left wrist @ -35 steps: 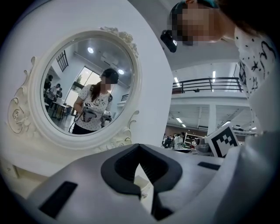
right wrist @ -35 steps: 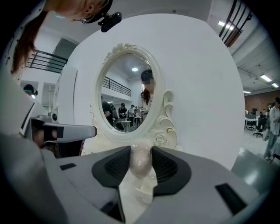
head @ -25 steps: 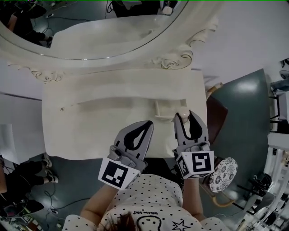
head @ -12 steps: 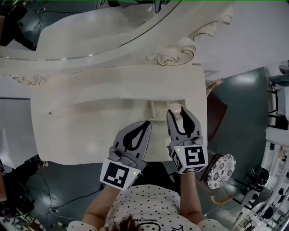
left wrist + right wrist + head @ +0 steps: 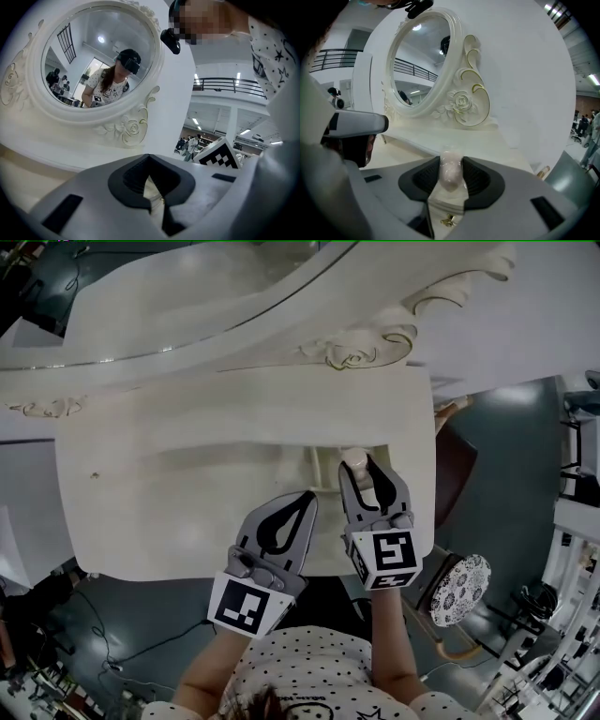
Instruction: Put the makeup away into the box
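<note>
The cream table stands under an ornate oval mirror, whose carved rose scroll sits at its lower right. The left hand-held gripper hangs over the table's front edge, left of the middle. Its jaws are drawn together to a point and there is nothing between them. In the left gripper view only a narrow slit shows past the dark pads.

Just to its right, a small cream box rests on the table. The right gripper view shows it has a gold clasp on its near side.

The right hand-held gripper is tilted downward beside the box. Its jaws are fairly wide and clamp a pale, rounded makeup item from both sides. It may be a small bottle, but the view is too soft to be sure. The item is held clear of the table, at the box's right edge, with the clasp showing directly below it.

Further right, off the table, is a round patterned stool.
</note>
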`<action>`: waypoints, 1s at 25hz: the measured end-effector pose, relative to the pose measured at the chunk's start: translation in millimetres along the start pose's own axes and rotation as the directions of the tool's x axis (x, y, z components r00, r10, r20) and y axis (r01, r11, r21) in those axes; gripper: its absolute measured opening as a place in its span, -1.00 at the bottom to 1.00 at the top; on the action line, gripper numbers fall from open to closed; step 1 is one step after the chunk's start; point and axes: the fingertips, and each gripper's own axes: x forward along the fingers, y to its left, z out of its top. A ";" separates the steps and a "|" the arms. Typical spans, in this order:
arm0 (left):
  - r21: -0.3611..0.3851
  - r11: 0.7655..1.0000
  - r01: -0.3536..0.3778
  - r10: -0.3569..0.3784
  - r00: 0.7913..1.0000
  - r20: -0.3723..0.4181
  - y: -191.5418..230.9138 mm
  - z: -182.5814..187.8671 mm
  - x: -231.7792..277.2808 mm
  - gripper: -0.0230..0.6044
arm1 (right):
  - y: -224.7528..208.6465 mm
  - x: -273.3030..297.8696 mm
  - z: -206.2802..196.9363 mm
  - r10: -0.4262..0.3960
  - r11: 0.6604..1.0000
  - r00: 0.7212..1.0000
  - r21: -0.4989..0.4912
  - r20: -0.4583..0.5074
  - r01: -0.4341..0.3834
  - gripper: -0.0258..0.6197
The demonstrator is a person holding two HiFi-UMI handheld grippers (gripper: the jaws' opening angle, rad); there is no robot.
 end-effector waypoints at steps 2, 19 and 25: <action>-0.006 1.000 -0.004 0.004 1.000 -0.003 1.0 -1.0 1.7 -0.94 | -1.0 2.2 -4.0 0.000 1.000 1.000 -0.004 -0.016 0.000 -0.44; -0.020 1.000 -0.017 0.017 1.000 0.003 2.5 -1.0 10.2 -0.94 | 10.5 15.0 -18.6 0.003 0.973 0.989 -0.227 -0.149 -0.037 -0.44; -0.022 0.999 -0.028 0.028 1.000 0.005 5.4 -0.5 7.4 -0.94 | 11.6 17.2 -21.8 0.011 0.971 0.981 -0.233 -0.192 -0.056 -0.43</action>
